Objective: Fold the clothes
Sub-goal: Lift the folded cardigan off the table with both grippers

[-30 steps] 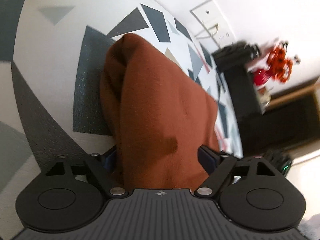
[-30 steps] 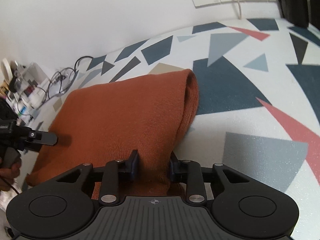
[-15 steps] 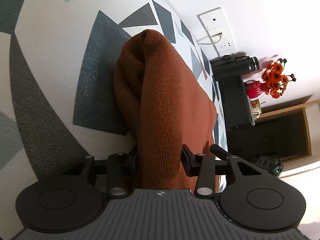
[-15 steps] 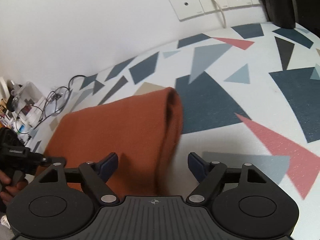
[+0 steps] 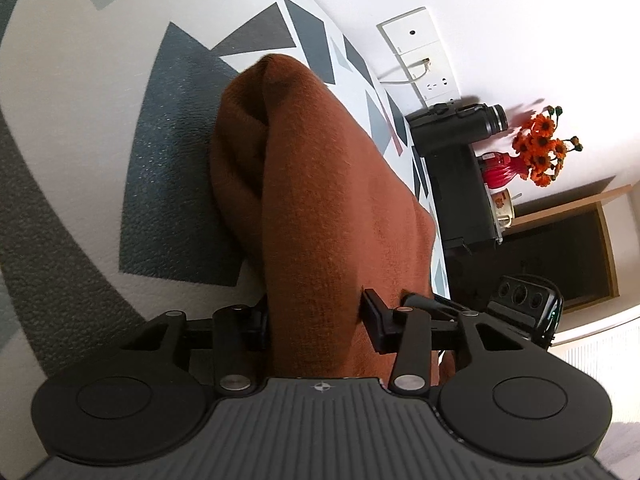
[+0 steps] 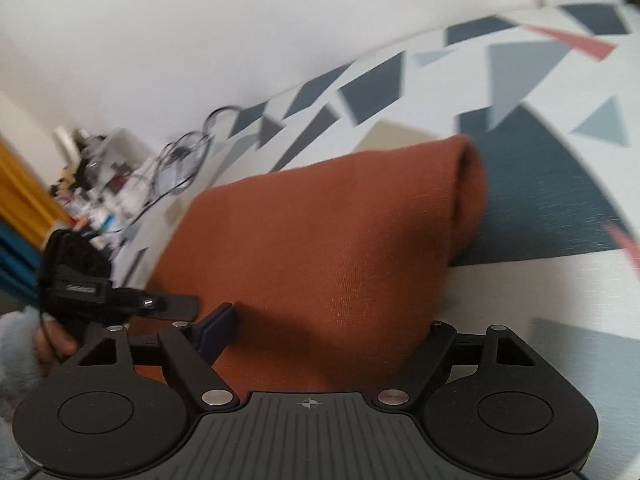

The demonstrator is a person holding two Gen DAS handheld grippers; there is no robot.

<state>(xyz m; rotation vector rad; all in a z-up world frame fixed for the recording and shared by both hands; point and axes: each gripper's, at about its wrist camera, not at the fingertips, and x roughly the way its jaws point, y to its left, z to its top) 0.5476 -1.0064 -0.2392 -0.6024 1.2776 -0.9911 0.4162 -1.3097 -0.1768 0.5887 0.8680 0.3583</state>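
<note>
Looks like mid-fold: the rust sweater (image 5: 332,208) lies bunched on the patterned counter (image 5: 80,120). Left gripper (image 5: 314,318) has its jaws clamped on the near edge. Right gripper (image 6: 332,332), jaws wide apart (blurry view), probably needs a fresh grab next.

The folded garment (image 5: 320,208) lies on the patterned tabletop (image 5: 100,128), which abuts the wall (image 6: 200,40). Wall sockets (image 5: 420,60) sit behind it. A flower vase (image 5: 500,168) stands behind the black box (image 5: 460,184) at the tabletop's right end in the left wrist view; cables (image 6: 180,160) lie at the opposite end.
</note>
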